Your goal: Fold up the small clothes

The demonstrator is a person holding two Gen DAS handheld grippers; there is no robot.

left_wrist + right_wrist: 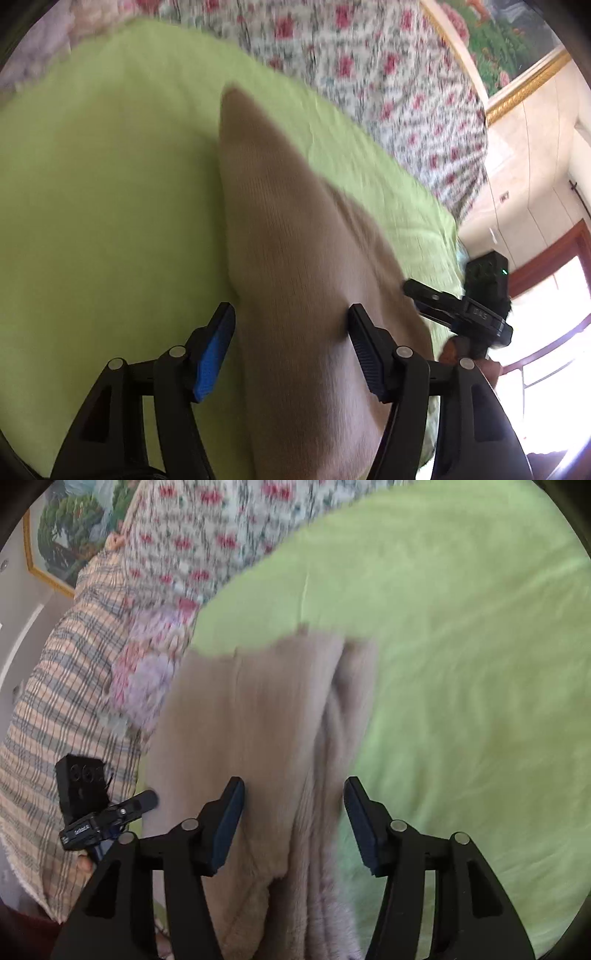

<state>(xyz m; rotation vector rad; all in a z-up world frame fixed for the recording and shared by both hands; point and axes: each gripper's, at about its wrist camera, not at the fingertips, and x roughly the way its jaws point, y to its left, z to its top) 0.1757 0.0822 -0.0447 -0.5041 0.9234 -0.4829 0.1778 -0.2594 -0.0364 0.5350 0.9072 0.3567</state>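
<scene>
On the green bedspread (92, 184), the beige garment (295, 240) looks partly folded; both grippers' fingers (214, 350) (229, 827) stand half open, gripping nothing

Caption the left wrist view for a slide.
Open left gripper over a beige garment on a green sheet.

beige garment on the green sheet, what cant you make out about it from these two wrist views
- Kind of garment: the beige knit garment is motion-blurred in both wrist views, with no sleeves or neckline clear.
- Near end: cut off by the bottom edge and hidden behind the left gripper and right gripper.
- Layers: the fold is too smeared to count.
- Extent of the green sheet: cut off by the fisheye rim.
</scene>
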